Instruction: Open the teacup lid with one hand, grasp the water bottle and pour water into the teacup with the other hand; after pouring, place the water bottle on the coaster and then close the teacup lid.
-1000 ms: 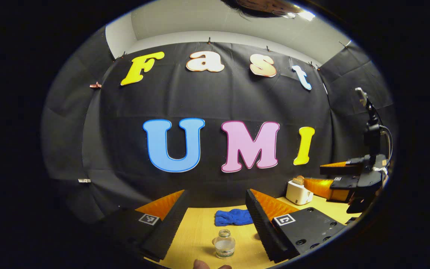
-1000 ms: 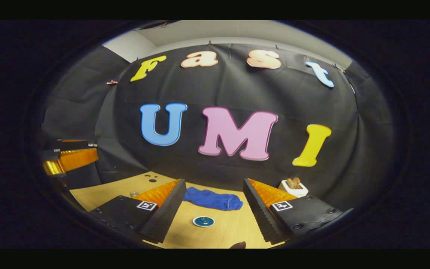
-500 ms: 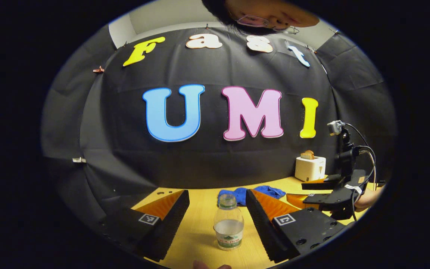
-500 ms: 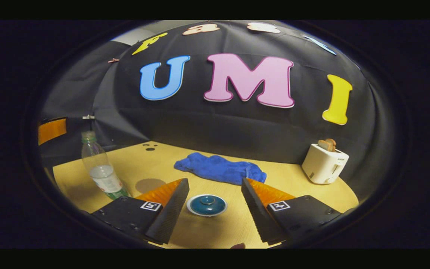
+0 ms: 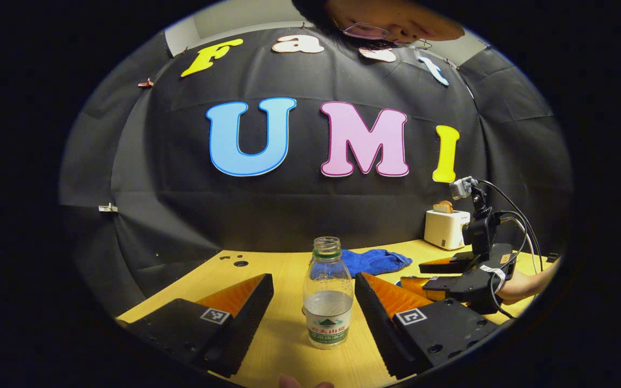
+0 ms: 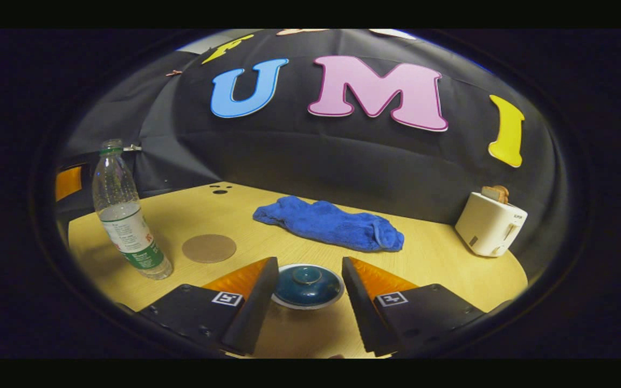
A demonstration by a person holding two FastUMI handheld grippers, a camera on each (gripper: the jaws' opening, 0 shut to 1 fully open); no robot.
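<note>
A clear plastic water bottle [image 5: 328,293] with a green label stands upright on the wooden table [image 5: 283,328], uncapped and partly full. My left gripper [image 5: 314,293] is open, one finger on either side of the bottle, not touching it. In the right gripper view the bottle [image 6: 125,213] stands at the left. A dark teal teacup lid [image 6: 307,284] rests on its white-rimmed cup. My right gripper [image 6: 309,280] is open around the lid, both fingers close beside it. A round brown coaster [image 6: 209,248] lies flat between bottle and cup. The right gripper [image 5: 450,275] shows at the right of the left gripper view, held by a hand [image 5: 526,283].
A crumpled blue cloth [image 6: 329,223] lies behind the teacup. A white toaster [image 6: 491,222] with bread in it stands at the far right of the table. The cloth [image 5: 375,261] and toaster [image 5: 446,227] sit behind the bottle in the left gripper view.
Both grippers have come down and forward toward the table. The bottle now stands between my left fingers, and the lid has drawn in between my right fingers, which have narrowed a little.
</note>
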